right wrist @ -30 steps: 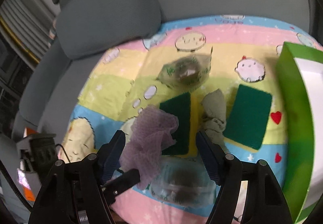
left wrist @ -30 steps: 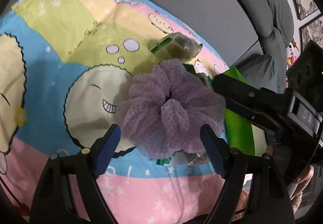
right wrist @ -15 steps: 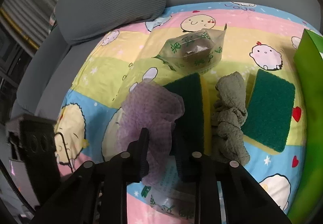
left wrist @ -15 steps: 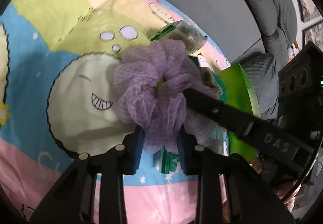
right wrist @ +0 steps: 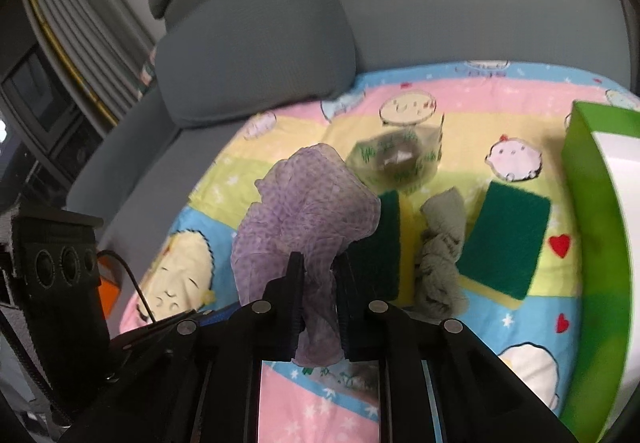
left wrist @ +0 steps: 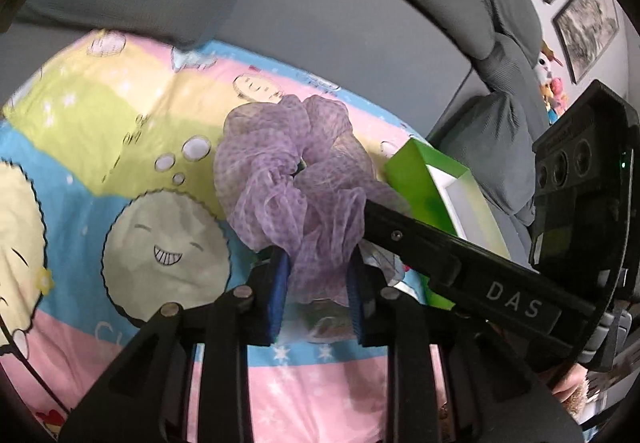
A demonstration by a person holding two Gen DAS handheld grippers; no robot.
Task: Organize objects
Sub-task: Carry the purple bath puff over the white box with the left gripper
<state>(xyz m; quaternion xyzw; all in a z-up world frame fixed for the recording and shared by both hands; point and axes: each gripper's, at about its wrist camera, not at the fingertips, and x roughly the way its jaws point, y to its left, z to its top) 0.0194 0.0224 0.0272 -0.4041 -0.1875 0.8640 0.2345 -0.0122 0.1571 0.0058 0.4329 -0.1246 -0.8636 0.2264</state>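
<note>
Left wrist view, purple scrunchie (left wrist: pixel 292 183) upright (hole sideways), both jaws clamping it.

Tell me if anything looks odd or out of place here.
One thing: both grippers, the left gripper and the right gripper, are clamped on the same purple mesh scrunchie, bunching it between them. The sponges and the green box lie tidy on the blanket.

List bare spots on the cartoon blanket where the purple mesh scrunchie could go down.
Free: the yellow-green and blue stretch of the cartoon blanket, left of the purple mesh scrunchie, over the smiling round face. Crowded: between the scrunchie and the green open box, where two green scouring sponges, a grey-green crumpled cloth and a clear printed packet lie close together.
</note>
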